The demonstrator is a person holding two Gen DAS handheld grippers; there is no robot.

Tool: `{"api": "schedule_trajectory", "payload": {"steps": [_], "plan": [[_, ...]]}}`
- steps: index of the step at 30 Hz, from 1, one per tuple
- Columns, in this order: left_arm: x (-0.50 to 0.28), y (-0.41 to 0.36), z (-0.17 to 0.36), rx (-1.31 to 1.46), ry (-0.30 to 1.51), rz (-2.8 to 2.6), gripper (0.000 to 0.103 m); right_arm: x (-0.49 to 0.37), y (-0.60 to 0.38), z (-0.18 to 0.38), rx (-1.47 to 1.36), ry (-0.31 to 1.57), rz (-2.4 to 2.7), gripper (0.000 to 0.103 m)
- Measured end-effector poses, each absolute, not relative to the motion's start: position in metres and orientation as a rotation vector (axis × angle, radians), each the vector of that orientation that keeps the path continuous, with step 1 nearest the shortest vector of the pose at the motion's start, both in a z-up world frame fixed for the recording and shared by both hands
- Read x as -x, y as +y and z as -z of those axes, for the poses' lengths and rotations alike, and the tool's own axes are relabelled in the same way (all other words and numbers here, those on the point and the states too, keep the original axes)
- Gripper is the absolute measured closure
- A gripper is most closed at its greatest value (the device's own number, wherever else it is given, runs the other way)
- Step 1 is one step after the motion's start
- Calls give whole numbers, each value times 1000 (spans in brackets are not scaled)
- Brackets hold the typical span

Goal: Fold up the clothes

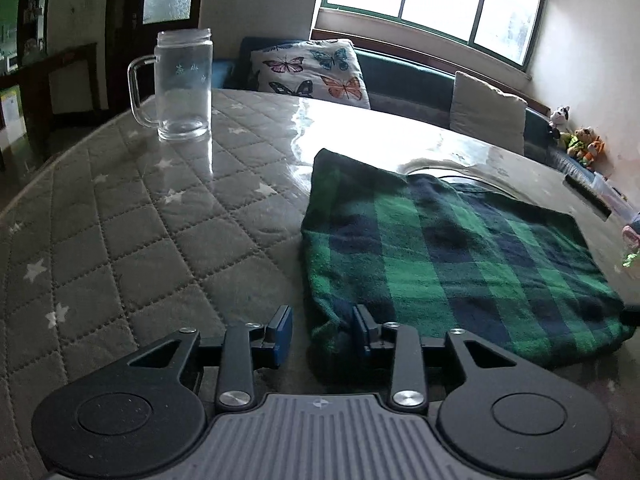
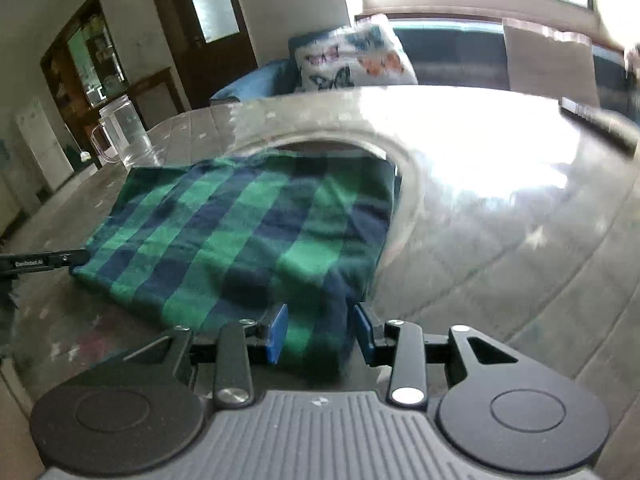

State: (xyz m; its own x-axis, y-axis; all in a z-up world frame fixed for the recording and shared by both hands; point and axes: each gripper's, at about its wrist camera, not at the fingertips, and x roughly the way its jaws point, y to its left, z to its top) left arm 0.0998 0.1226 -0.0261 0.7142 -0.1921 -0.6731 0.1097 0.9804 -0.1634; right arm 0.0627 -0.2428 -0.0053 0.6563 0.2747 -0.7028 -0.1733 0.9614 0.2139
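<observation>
Left gripper point(image 1: 322, 332) low, level, jaws apart at plaid cloth point(image 1: 452, 256) corner; right gripper point(image 2: 320, 330) likewise (straddling near edge).

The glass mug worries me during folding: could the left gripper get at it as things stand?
Probably yes. The left gripper is open and empty at the plaid cloth's near corner, and only bare quilted table cover lies between it and the glass mug.

The folded cloth point(image 1: 460, 256) is checked in bright green and dark navy. The table point(image 1: 132, 216) wears a grey quilted cover in a diamond pattern, dotted with white stars. The mug point(image 1: 184, 84) is clear glass with small pale blue marks. The pads point(image 1: 280, 334) of each tool are blue on black arms.
</observation>
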Motion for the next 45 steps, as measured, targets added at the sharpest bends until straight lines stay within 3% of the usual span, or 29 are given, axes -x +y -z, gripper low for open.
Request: {"api": "schedule_trajectory", "payload": {"steps": [3,5,8,16,20,27,35,45], "plan": [[-98,123,26,143,775,194,81,-63,-245,11,-149,836,-262,73],[-95,122,26,145,781,203,82,-63,-247,15,-160,849,-268,94],[-87,120,26,151,798,232,85,-63,-251,14,-159,859,-279,97],[-40,102,22,96,844,350,84,-47,-263,5,-49,894,-256,97],[-33,98,6,45,790,334,81,-40,-261,-3,-1,876,-245,86],[-71,88,-17,23,705,321,79,-50,-240,-20,13,767,-302,87],[-150,82,13,42,760,280,80,-78,-235,-10,-4,780,-318,87],[-172,92,24,44,779,248,81,-118,-241,4,-27,807,-295,87]]}}
